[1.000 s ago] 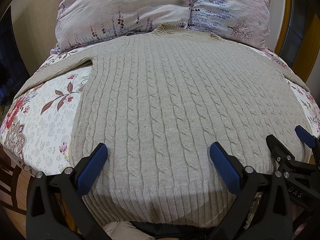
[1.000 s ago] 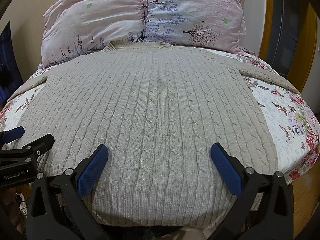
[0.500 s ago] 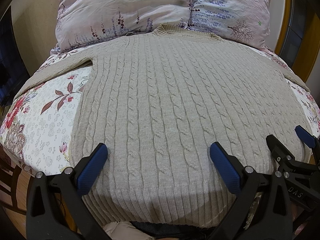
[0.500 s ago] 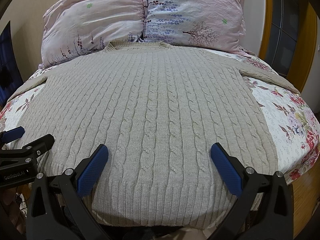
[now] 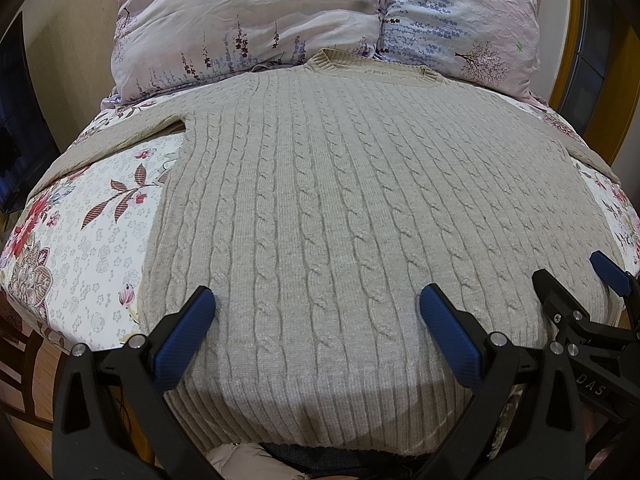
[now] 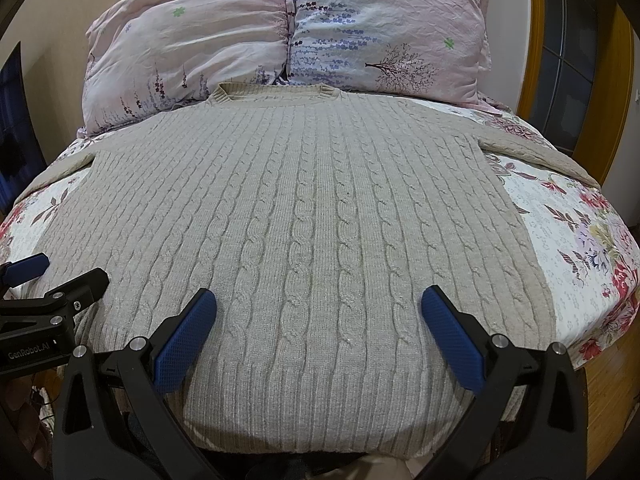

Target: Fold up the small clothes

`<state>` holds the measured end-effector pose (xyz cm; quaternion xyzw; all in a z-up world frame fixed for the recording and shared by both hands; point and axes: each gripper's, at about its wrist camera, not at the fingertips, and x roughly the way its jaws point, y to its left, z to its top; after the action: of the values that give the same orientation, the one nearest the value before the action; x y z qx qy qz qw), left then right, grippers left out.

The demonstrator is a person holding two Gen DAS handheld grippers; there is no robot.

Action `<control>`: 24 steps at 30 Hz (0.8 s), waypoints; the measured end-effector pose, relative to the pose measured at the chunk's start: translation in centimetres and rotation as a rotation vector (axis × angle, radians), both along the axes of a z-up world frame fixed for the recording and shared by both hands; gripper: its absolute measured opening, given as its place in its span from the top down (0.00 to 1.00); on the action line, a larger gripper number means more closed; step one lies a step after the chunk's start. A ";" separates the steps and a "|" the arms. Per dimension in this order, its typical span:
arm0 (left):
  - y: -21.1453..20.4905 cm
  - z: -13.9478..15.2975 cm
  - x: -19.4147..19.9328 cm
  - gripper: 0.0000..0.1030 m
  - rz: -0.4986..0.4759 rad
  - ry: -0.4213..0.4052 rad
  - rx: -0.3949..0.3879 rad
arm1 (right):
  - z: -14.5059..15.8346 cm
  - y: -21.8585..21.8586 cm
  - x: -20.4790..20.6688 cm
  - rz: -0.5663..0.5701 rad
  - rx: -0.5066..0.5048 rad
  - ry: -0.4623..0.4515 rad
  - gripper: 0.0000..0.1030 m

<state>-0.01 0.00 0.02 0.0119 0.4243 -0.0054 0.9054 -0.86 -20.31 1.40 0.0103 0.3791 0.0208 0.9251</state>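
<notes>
Two grippers held low at the near edge of the bed (image 5: 80, 240), side by side. Left gripper (image 5: 316, 312) spread wide, its blue pads (image 5: 182, 334) far apart and empty, hanging over the ribbed hem of the sweater (image 5: 340, 200). Right gripper (image 6: 318, 312) spread wide too, blue pads (image 6: 454, 338) far apart, nothing between them, also over the hem. Hard to tell if any pad touches the knit. Each gripper peeking into the other's view: the right one at the right side of the left view, the left one at the left side of the right view. Beige cable-knit sweater lying flat and smooth on the bed, hem at the near edge, neck at the far end. Left sleeve (image 5: 120, 140) stretched out toward the left edge of the bed, right sleeve (image 6: 532, 148) stretched out toward the right edge. White sheet with red flowers and leaves showing on both sides of the sweater. Collar (image 6: 276, 92) just touching the pillows. Two pink pillows at the far end of the bed, side by side: left pillow (image 6: 188, 44) with small purple flowers, right pillow (image 6: 388, 28) with a little tree on it. Yellow wooden frame (image 6: 612, 100) behind, on the right.
</notes>
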 end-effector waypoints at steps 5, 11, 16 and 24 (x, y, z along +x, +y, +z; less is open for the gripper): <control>0.0 0.0 0.0 0.02 0.000 0.000 0.000 | 0.0 0.0 0.0 0.000 0.000 0.000 0.01; 0.0 0.0 0.0 0.02 0.000 -0.001 0.000 | 0.0 0.0 0.0 0.000 0.000 -0.001 0.01; 0.0 0.0 0.0 0.02 0.000 -0.001 0.000 | 0.0 0.0 0.0 0.000 0.000 -0.001 0.01; 0.0 0.0 0.0 0.02 0.000 -0.001 0.000 | 0.0 0.0 0.0 0.000 0.000 -0.002 0.01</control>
<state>-0.01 0.00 0.02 0.0119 0.4240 -0.0052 0.9056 -0.88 -20.30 1.40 0.0103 0.3783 0.0207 0.9254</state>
